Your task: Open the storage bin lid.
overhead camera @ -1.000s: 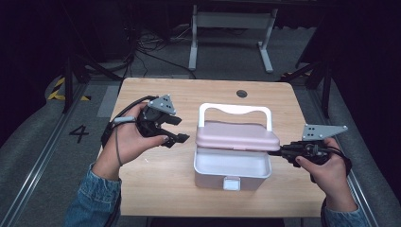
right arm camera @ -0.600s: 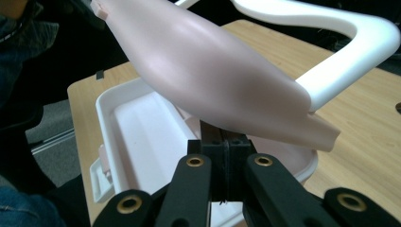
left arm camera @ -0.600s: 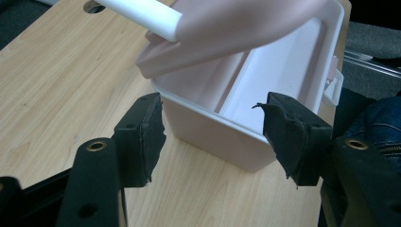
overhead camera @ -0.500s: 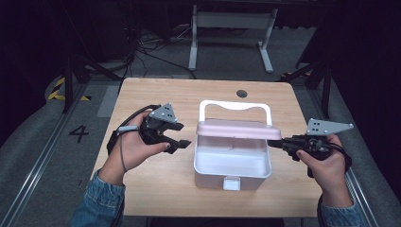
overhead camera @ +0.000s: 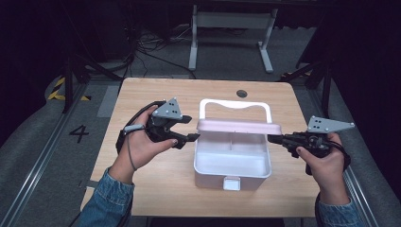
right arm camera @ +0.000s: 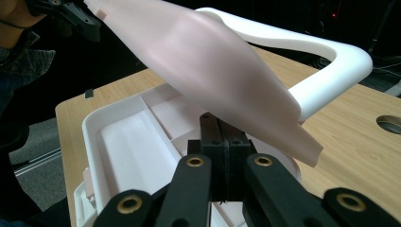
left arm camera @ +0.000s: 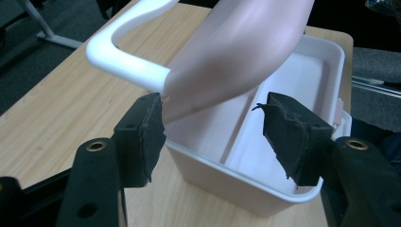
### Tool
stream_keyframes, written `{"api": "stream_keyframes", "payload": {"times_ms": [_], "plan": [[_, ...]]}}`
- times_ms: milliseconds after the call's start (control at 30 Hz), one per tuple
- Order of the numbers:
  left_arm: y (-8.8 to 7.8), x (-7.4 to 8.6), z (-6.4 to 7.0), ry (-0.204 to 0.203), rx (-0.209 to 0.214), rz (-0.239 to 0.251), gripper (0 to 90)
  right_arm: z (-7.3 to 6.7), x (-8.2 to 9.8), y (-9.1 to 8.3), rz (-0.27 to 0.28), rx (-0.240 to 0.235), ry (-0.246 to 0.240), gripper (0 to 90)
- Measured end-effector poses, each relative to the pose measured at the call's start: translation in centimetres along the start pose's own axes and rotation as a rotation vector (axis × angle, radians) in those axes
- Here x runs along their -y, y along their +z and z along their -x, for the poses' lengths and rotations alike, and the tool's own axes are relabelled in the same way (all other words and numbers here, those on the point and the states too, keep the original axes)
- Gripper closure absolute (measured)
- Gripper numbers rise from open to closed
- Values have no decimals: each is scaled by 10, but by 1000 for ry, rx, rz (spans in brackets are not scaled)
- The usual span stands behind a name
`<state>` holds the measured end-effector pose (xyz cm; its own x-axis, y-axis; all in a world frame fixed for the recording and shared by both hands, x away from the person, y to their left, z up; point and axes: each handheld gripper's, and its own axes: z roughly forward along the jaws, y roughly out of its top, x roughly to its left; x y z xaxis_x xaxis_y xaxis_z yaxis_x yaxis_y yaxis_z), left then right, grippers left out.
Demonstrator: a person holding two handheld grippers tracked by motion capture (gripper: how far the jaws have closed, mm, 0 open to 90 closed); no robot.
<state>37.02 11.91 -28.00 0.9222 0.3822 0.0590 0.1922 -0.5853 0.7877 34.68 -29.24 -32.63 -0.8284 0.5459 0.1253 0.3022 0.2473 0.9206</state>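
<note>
Standing open, white box point(overhead camera: 231, 163), pink lid point(overhead camera: 239, 126)

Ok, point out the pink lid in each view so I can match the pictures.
High view: pink lid at centre, a raised band across the white box.
Left gripper view: upper middle, slanting down over the box.
Right gripper view: upper centre, tilted above the shut jaws.
Shared landmark: the white handle.

Raised pink lid point(overhead camera: 239, 126) roofs the white box point(overhead camera: 231, 165).
</note>
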Motion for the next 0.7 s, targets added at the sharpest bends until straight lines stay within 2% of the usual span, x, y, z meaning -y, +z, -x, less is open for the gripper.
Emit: {"api": "stream_keyframes", "payload": {"times_ms": [233, 400, 500, 633, 700], "plan": [[7, -8, 1, 24, -4, 34, 402, 1, 0, 0, 4, -4, 12, 900], [14, -10, 1, 32, -5, 55, 448, 2, 0, 0, 7, -13, 23, 900], [18, -11, 2, 58, -32, 42, 467, 2, 0, -1, 9, -11, 26, 900], [19, -13, 1, 75, -63, 57, 501, 1, 1, -2, 10, -11, 30, 900], [18, -14, 1, 71, -79, 65, 522, 1, 1, -3, 14, -9, 31, 900]]}}
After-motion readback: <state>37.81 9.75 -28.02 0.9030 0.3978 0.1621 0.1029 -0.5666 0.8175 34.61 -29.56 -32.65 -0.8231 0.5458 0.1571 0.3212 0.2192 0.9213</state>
